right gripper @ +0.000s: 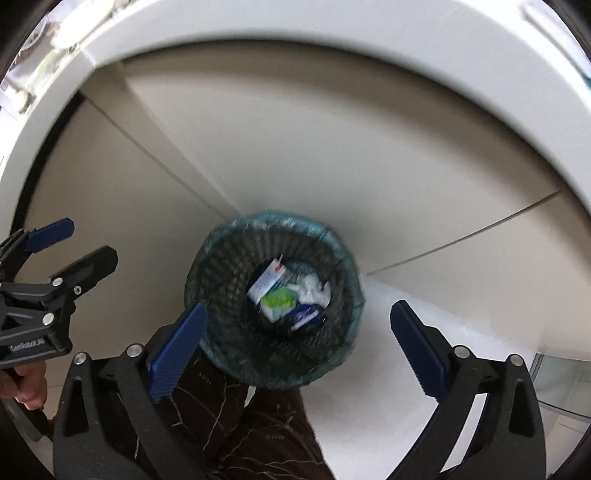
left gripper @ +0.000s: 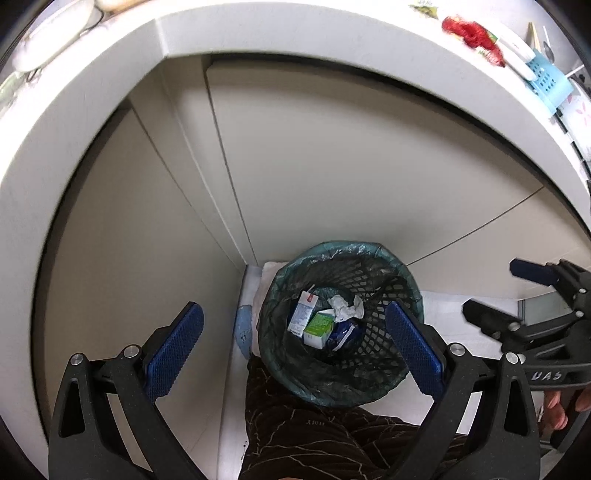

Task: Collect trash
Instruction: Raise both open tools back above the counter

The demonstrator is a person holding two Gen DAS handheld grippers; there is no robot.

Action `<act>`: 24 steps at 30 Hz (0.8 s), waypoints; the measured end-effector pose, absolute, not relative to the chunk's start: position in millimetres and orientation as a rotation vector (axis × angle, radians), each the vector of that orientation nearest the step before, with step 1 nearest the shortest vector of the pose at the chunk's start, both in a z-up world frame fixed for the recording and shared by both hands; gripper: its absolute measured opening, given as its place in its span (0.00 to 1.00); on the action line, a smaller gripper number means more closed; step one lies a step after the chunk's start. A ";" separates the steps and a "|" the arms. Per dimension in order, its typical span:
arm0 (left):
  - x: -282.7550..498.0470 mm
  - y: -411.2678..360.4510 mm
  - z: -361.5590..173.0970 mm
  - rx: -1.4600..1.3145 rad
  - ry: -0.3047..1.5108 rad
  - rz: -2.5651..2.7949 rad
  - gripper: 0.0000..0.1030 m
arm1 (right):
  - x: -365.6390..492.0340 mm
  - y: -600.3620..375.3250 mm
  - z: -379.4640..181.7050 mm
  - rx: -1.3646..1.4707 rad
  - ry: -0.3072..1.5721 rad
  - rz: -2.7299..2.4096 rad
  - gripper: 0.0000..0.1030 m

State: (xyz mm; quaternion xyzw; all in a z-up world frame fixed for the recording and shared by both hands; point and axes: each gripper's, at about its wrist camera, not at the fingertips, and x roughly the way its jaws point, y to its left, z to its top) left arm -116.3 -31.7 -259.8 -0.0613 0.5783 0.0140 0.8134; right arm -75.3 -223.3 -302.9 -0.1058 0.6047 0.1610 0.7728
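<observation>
Left wrist view: my left claw (left gripper: 293,350) hangs wide and empty over the black mesh bin with green liner (left gripper: 340,325) on the floor by the cabinet; the crumpled white tissue (left gripper: 345,306) lies inside it.

Right wrist view: right claw (right gripper: 299,341) is fully spread, holding nothing. Looks like a drop's done, so next I'd fetch more trash off the white bench (right gripper: 258,29).

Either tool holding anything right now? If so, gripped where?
Nothing held. Left tool and right tool both stand open and empty above the bin; the trash lies inside.
</observation>
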 end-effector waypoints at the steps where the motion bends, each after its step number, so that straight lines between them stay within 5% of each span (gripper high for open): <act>1: -114.9 -32.1 -256.2 -0.135 1.234 0.024 0.94 | -74.9 -225.7 -297.9 -0.231 1.298 0.343 0.93; 24: -100.3 -47.1 -126.9 -0.154 1.136 -0.054 0.93 | -87.6 -266.5 -145.1 -0.086 1.095 0.305 0.92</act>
